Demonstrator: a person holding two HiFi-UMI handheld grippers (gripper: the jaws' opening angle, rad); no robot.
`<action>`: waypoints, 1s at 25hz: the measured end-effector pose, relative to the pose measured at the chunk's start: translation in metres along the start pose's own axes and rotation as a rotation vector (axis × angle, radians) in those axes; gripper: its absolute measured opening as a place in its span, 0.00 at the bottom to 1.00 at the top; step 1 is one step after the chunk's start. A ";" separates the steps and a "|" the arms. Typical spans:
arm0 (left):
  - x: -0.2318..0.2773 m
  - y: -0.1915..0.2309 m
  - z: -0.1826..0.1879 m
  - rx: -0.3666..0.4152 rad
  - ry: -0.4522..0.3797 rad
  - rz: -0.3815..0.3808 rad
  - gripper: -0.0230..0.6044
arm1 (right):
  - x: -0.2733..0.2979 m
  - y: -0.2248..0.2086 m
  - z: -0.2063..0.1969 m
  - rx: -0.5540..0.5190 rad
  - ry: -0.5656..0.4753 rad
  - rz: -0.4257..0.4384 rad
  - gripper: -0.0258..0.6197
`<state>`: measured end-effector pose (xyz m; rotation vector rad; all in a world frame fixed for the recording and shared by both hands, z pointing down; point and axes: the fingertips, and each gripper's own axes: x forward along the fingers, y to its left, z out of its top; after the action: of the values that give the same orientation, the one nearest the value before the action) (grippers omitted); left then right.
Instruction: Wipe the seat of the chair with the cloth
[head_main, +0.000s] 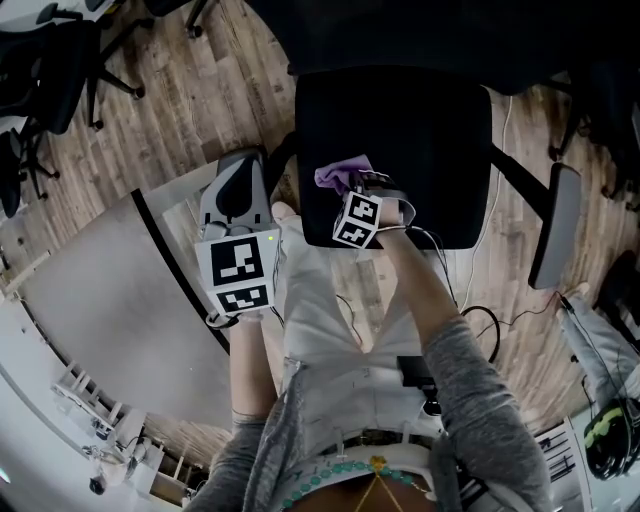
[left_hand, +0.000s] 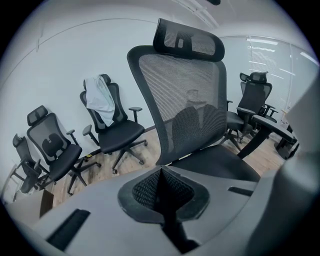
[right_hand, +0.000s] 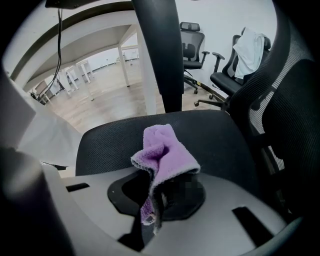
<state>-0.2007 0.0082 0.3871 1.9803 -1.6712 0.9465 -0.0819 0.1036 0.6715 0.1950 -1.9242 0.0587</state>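
A black office chair stands in front of me, its mesh seat dark in the head view. My right gripper hovers over the seat's front left part, shut on a purple cloth. In the right gripper view the cloth sticks up crumpled from the closed jaws, above the seat. My left gripper is held to the left of the chair, beside the seat edge, jaws closed with nothing between them. The left gripper view looks at the chair's mesh backrest and seat.
A chair armrest juts out at the right. A grey desk top lies at the left over wood flooring. Other office chairs stand along the wall, one draped with a white garment. Cables trail on the floor.
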 end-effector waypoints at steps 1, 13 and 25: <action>0.000 0.000 0.000 0.000 0.000 0.000 0.05 | 0.000 -0.001 -0.003 0.002 0.004 -0.001 0.11; -0.002 -0.002 0.003 -0.003 0.005 0.004 0.05 | -0.010 -0.009 -0.034 0.021 0.041 -0.017 0.11; -0.001 -0.001 0.004 -0.002 0.004 0.005 0.05 | -0.015 -0.018 -0.062 0.027 0.084 -0.030 0.11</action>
<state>-0.1992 0.0063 0.3836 1.9720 -1.6756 0.9495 -0.0161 0.0963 0.6782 0.2357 -1.8372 0.0723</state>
